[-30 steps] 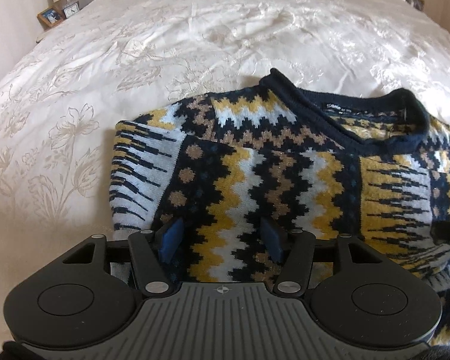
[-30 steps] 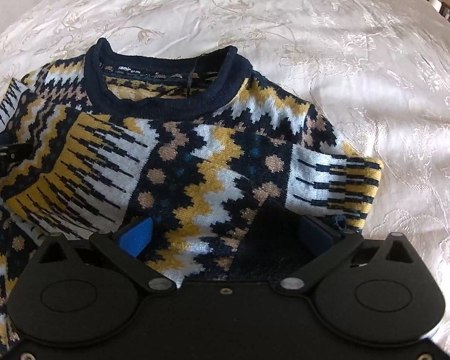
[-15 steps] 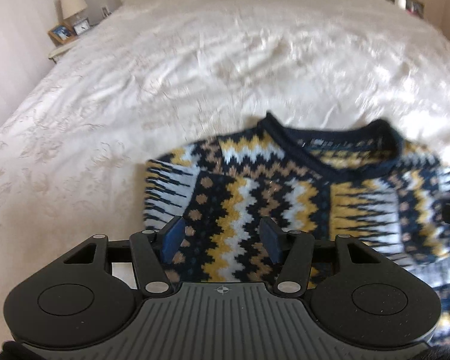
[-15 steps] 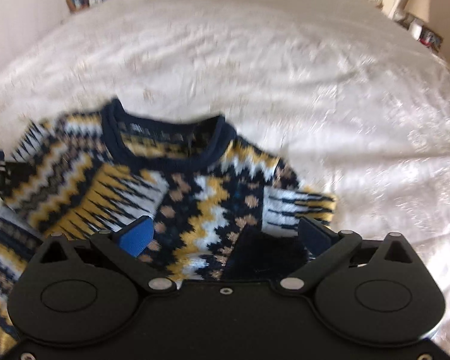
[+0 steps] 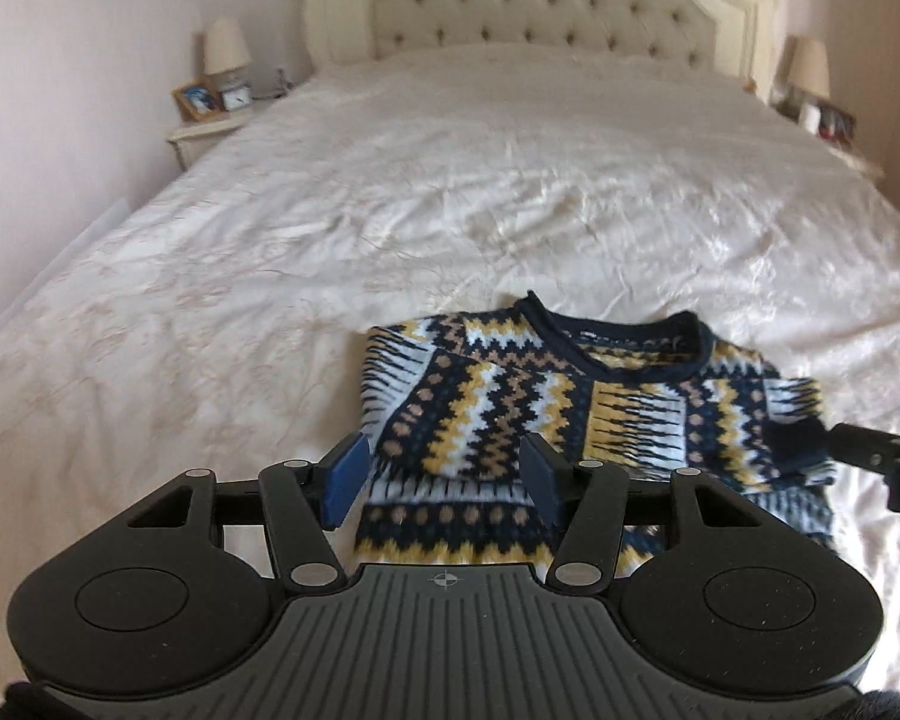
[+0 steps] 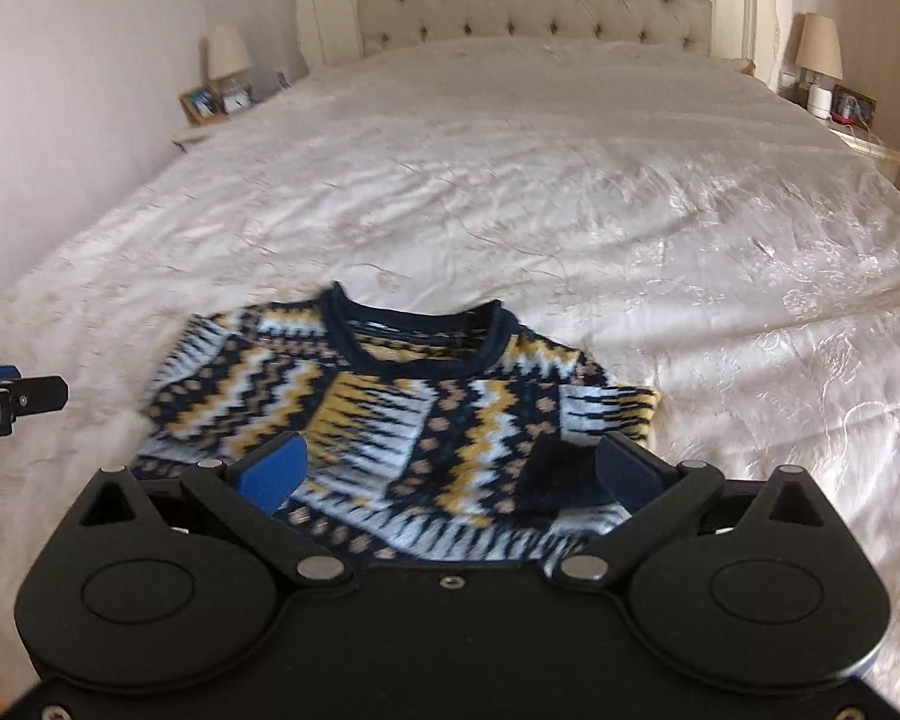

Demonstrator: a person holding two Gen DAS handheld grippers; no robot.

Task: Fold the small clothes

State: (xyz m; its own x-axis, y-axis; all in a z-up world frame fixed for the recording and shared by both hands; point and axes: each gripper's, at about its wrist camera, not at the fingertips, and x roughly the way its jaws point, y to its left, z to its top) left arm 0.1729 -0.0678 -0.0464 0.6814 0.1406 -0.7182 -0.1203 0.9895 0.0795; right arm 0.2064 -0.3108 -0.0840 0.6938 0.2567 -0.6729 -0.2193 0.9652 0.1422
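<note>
A small knitted sweater [image 5: 570, 414] in navy, yellow, white and tan zigzags lies folded on the white bedspread, sleeves folded in over the front and navy collar toward the headboard. It also shows in the right wrist view [image 6: 402, 414]. My left gripper [image 5: 444, 474] is open and empty, raised above the sweater's near left part. My right gripper [image 6: 450, 468] is open and empty, raised above its near edge. The right gripper's tip [image 5: 870, 450] shows at the right edge of the left wrist view. The left gripper's tip [image 6: 18, 399] shows at the left edge of the right wrist view.
The white embroidered bedspread [image 5: 450, 192] covers a wide bed with a tufted cream headboard [image 5: 540, 0]. A nightstand with a lamp, photo frame and clock [image 5: 216, 90] stands at the far left. Another nightstand with a lamp [image 6: 828, 78] stands at the far right.
Both grippers have pulled back and up from the sweater, staying open. The sweater now looks smaller and lower in both views, and the headboard has come into sight.
</note>
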